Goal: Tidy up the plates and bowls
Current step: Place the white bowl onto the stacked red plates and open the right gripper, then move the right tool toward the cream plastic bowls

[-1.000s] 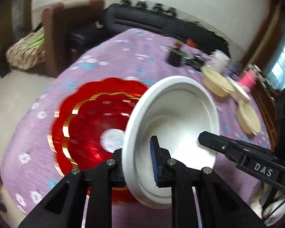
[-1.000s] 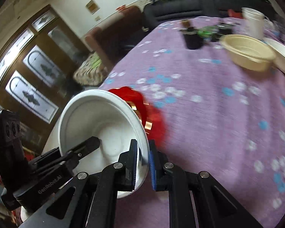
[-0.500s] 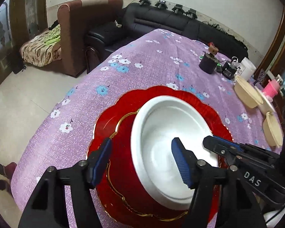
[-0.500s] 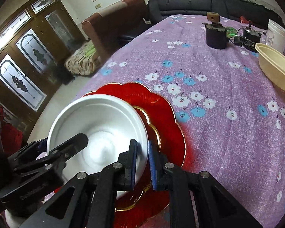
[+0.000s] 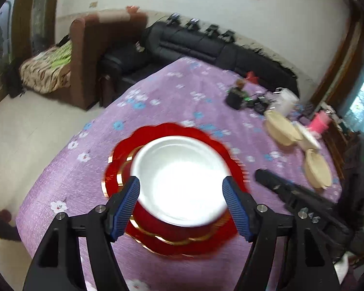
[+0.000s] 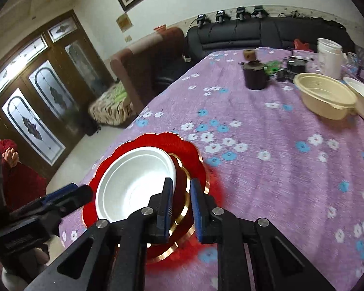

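Resting on the red plate [image 5: 172, 237], the white bowl [image 5: 179, 179] is seen at lower centre of the worktop [image 5: 172, 101].
The left tongs [image 5: 182, 206] are spread wide around it; the right tongs [image 6: 180, 208], narrowly parted, are empty just beside its rim; beige bowls [image 6: 325, 97] lie upper right.

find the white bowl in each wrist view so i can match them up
Left wrist: the white bowl sits at centre, on the red plate, seen between the open left gripper fingers.
Right wrist: the bowl is lower left, just left of the right gripper.
Shared landmark: the red plate under it.
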{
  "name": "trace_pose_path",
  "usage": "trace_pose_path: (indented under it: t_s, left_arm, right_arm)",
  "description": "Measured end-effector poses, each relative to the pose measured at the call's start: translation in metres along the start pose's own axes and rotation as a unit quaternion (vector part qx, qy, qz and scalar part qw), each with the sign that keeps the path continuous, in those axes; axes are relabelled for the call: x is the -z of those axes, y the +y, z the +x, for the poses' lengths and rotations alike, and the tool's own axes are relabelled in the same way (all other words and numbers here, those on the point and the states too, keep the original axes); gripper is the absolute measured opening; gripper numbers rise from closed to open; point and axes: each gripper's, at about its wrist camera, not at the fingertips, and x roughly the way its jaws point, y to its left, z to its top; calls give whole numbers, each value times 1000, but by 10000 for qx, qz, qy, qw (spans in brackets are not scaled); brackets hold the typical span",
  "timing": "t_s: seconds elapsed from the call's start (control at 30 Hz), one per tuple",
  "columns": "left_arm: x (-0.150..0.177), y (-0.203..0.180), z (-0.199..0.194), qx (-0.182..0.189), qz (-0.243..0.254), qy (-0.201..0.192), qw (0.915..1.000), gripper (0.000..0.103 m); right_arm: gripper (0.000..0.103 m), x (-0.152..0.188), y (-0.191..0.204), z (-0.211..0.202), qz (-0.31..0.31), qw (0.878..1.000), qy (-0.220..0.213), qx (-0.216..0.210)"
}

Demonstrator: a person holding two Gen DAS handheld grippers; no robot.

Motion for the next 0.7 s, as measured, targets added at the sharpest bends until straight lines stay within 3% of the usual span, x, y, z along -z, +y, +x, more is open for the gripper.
trace_pose_path:
  t_s: [0.3,0.5,0.63,0.7]
  left_arm:
    - [5,-87,-53,868,532,-117,9947,74]
    - [-14,-136,-92,1909,568,101,9799,74]
    - [-40,-179,-134,2036,962,-379,9736,74]
    - [-49,-199,-152,2042,1125,-682,9701,74]
  right_arm:
    - [22,26,-50,-63,466,9985,-279,28]
    - [23,25,-83,-128,682,9950,-724,120]
    - [37,26,-105,-174,837,9899,-1129,205]
    - [37,28,-118,-191,941,9869,-1288,237]
